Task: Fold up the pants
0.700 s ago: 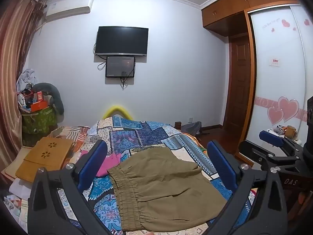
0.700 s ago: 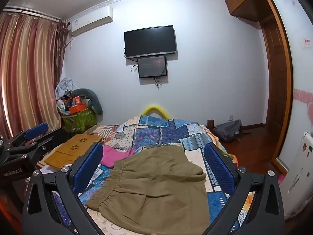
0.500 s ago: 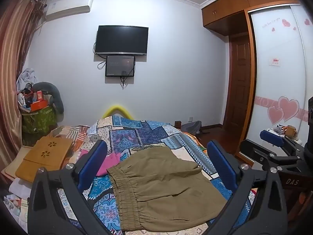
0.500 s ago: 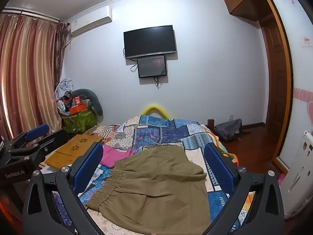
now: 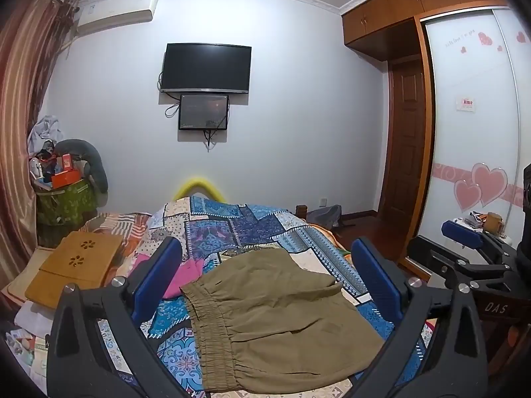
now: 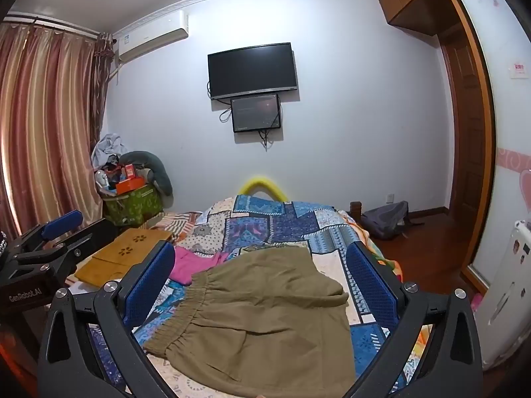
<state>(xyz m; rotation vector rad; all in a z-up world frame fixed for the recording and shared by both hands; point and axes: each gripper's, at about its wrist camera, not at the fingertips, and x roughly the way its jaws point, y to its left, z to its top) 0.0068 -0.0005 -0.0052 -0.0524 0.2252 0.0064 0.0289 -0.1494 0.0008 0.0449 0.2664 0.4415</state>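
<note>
Bedroom, patchwork-quilted bed (image 5: 232, 229); olive pants (image 5: 275, 311) lie flat on it, near edge cut off. Left gripper (image 5: 265, 282) and right gripper (image 6: 262, 278) hover above, jaws wide, holding nothing.

Both cameras sit low at the near end of the bed (image 5: 232, 229), looking along it to the wall with the TV (image 5: 206, 68) at 12 o'clock. The left camera sits on the left; the right gripper (image 5: 464, 242) peeks in at 3 o'clock. The right camera sees the left gripper (image 6: 56, 229) at 9 o'clock. Both look close down on the pants (image 6: 265, 311) and share the bed, TV and pants.
</note>
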